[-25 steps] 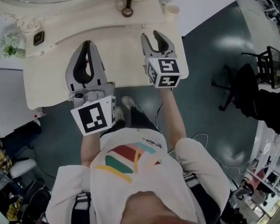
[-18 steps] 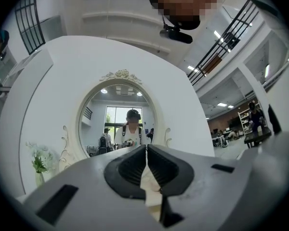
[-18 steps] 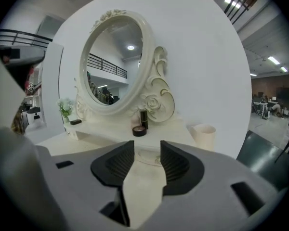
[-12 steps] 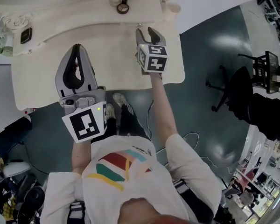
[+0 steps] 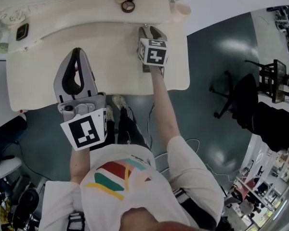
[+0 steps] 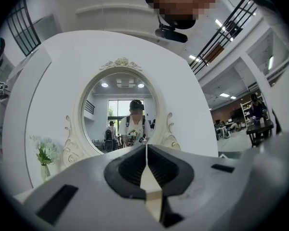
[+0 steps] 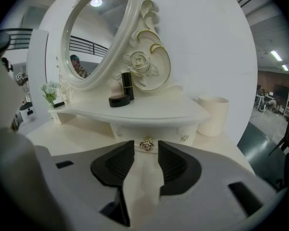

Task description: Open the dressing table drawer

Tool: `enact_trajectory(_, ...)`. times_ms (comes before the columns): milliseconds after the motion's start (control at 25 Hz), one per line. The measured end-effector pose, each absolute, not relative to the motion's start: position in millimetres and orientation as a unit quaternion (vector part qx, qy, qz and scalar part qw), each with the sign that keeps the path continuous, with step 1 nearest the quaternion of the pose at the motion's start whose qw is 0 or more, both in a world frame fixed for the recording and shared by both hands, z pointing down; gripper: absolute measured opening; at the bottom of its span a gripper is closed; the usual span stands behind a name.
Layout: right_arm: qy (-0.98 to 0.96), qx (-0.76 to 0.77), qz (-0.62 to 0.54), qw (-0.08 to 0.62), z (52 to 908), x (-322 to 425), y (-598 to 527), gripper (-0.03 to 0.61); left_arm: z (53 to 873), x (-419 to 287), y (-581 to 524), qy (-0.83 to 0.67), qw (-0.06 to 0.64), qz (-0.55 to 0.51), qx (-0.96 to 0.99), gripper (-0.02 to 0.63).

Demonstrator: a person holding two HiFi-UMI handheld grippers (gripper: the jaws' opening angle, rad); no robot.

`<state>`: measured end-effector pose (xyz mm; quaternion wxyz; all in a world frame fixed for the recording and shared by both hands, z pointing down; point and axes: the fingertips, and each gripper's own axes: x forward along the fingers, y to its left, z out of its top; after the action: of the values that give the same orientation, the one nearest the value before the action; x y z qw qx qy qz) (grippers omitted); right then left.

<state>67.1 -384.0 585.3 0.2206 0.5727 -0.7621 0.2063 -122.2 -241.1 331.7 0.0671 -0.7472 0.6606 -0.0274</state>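
Dressing table [image 5: 38, 71], cream with carved trim, fills the top of the head view, and both hand-held grippers are over its flat top. The left gripper [image 5: 77, 52] is above the middle-left of the top, well apart from the raised rear shelf [image 5: 149, 6], its two curved fingers meeting at the tips. The right gripper [image 5: 150, 31] reaches to the foot of that shelf, its tips at the small drawer knob [image 5: 145, 26]. In the left gripper view the jaws are pressed together with nothing between them, and beyond them stand the oval mirror [image 6: 120, 114] and a small spray of white flowers [image 6: 44, 152] at its left. In the right gripper view the jaws stand a little apart, with the gold rose-shaped knob lying in the gap at their tips; no grip on it can be made out. The knob sits in the middle of the shallow drawer [image 7: 168, 133], which lies closed under the shelf. On the shelf stand a black tube [image 7: 127, 85] and a round black case [image 7: 118, 101]; a cream cup [image 7: 213, 115] stands to the right, beside the shelf.
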Motion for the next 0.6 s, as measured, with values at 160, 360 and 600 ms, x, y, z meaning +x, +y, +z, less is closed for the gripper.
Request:
enact_trajectory(160, -0.757, 0.575, 0.208, 0.23, 592, 69, -391, 0.127, 339, -125, -244, 0.664, 0.06, -0.035, -0.745, 0.012)
enact_trajectory(360, -0.759, 0.57, 0.208, 0.235, 594, 66, -394, 0.093, 341, -127, -247, 0.667, 0.058, -0.035, -0.742, 0.012)
enact_trajectory(600, -0.758, 0.573, 0.209, 0.232, 595, 65, -395, 0.089, 344, -127, -247, 0.666, 0.052, -0.035, -0.744, 0.012)
